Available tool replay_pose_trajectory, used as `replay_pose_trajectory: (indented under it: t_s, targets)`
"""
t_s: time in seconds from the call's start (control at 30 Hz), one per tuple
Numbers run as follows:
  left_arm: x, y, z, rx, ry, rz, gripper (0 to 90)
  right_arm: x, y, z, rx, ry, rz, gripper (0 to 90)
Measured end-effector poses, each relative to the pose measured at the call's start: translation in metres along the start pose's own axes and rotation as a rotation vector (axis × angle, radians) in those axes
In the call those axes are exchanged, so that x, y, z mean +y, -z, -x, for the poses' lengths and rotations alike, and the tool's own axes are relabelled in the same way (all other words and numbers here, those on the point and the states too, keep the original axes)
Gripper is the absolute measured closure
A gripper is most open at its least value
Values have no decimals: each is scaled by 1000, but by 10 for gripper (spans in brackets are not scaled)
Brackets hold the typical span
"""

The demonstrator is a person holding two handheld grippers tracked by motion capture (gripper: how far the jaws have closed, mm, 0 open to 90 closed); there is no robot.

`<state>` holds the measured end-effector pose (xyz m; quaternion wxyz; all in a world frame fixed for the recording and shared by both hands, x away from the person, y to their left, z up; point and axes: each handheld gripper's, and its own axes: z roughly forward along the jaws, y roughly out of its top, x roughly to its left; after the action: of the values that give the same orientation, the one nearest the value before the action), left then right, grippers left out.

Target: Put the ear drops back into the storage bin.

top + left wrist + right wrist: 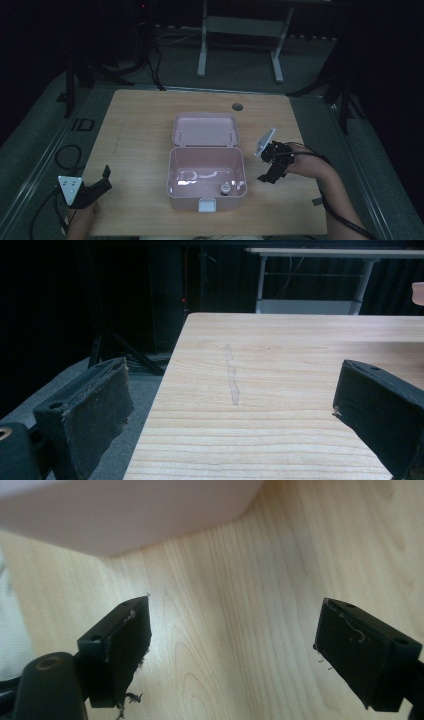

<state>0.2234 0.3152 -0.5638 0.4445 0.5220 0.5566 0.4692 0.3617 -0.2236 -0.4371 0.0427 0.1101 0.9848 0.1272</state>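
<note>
Box [206, 175] of pink plastic sits open mid-table, lid [205, 130] tipped back flat, with a small dark-and-white object [225, 188] on its floor near the front wall. The right gripper [268, 172] hovers just beside the box's right wall, jaws spread wide over bare wood, the pink corner [125, 510] just beyond their tips. The left gripper [100, 182] rests well apart at the table's [135, 150] near-left edge, jaws also parted, empty.

An open box [206, 177] sits mid-frame on the tabletop [140, 130], a small object [225, 189] inside at its lower right.
</note>
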Motion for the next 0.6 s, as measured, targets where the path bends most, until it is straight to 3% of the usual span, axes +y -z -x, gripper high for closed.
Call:
replay_pose_trajectory:
  t_s: [0.2, 0.23, 0.6]
  targets:
    - [0, 0, 0, -1, 1, 0, 24, -20, -16, 2, -2, -58, 67, 144]
    - [0, 0, 0, -1, 1, 0, 24, -28, -22, 2, -17, -86, 105, 144]
    - [0, 0, 0, 0, 2, 2, 24, -65, -40, 3, -95, -178, 151, 138]
